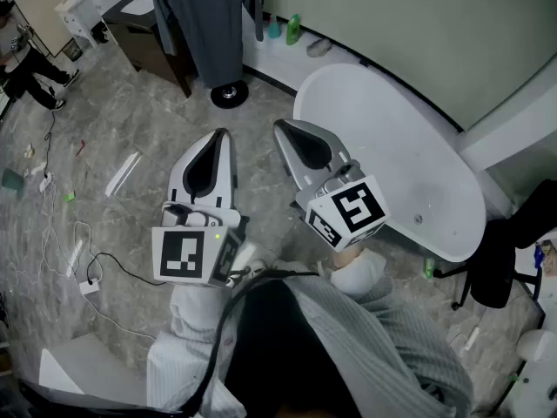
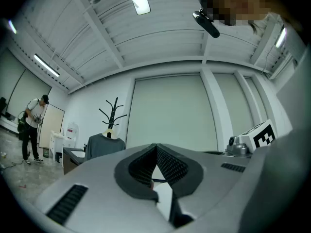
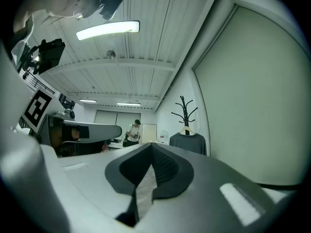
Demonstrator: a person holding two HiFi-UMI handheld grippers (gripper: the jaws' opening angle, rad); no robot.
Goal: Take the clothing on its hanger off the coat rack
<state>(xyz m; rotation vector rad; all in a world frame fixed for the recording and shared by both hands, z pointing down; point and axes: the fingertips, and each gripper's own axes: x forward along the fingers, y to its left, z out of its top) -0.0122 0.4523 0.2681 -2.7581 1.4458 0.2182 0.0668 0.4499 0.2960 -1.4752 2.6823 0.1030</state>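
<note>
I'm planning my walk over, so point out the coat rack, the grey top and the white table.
Coat rack (image 3: 185, 113): right gripper view, upper pole between the hooks.
Grey top (image 3: 187, 142): right gripper view, mid chest.
White table (image 1: 409, 138): head view, bare tabletop.

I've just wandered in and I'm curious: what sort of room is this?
Most likely an office or lab workroom: a white oval table with a black office chair beside it, a coat rack bearing a grey top, and cables strewn over the floor.
</note>
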